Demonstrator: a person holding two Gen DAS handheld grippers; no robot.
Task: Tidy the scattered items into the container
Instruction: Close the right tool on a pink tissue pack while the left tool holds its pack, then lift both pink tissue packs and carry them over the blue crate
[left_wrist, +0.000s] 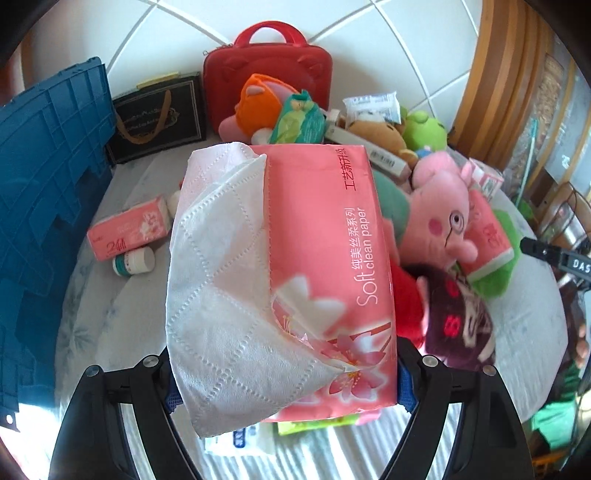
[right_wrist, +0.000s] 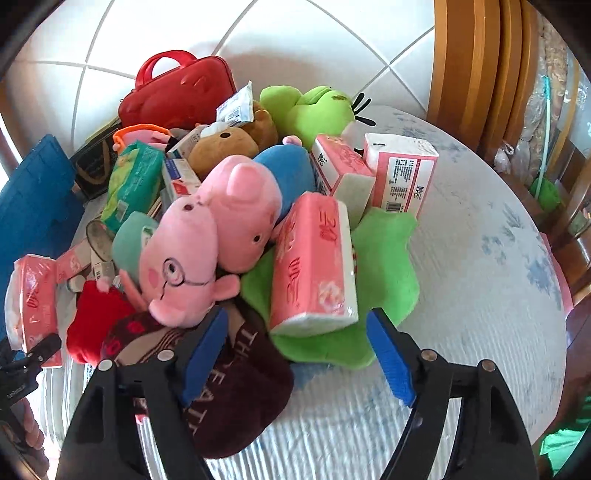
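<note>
The left gripper (left_wrist: 286, 384) has its fingers clamped on a pink tissue pack (left_wrist: 325, 266), which lies lengthwise between them and reaches away from the camera, lifted over the table (left_wrist: 122, 306); a loose white tissue sheet (left_wrist: 218, 295) hangs out of its opening and covers the left finger's pad, so only a sliver of blue shows there. The pack hides most of what lies under it. Left of it stands the blue container (left_wrist: 44, 206), cut off by the frame edge, with a second small tissue pack (left_wrist: 129, 227) and a white bottle (left_wrist: 133, 260) on the table beside it. The right gripper (right_wrist: 297, 354) has its fingers spread apart and grips nothing; they straddle the near end of another tissue pack (right_wrist: 314, 266) lying on a green plush (right_wrist: 384, 273), the pads not touching it. The left finger rests against a dark maroon cloth item (right_wrist: 240, 387), whose lettering is only partly readable. A pink pig plush (right_wrist: 184, 258) sits just left of that.
</note>
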